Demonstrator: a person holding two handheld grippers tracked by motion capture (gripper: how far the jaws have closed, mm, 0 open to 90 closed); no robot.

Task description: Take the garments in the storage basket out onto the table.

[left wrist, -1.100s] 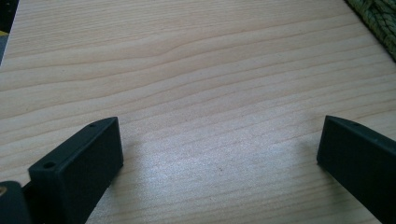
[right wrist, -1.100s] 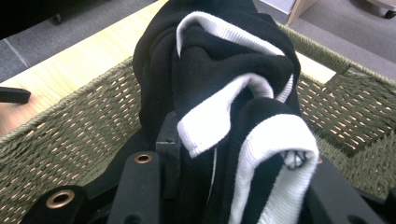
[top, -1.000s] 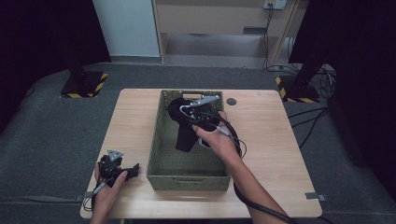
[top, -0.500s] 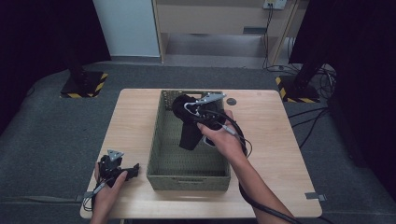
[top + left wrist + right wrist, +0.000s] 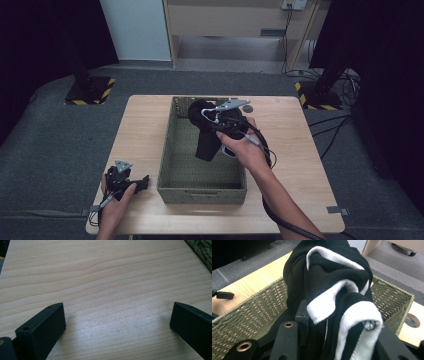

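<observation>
The right gripper (image 5: 216, 120) hangs over the far end of the green woven basket (image 5: 170, 165), its jaws pinching a bunched black garment with white ribbed trim (image 5: 329, 290), which dangles into the basket. The left gripper (image 5: 131, 184) rests on the wooden table (image 5: 105, 275) just left of the basket's near corner, jaws spread wide and holding nothing.

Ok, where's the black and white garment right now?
The garment is clamped in the right gripper, hanging over the far half of the green woven basket at mid-table in the high view. The left gripper rests open on the table's near left corner.
</observation>
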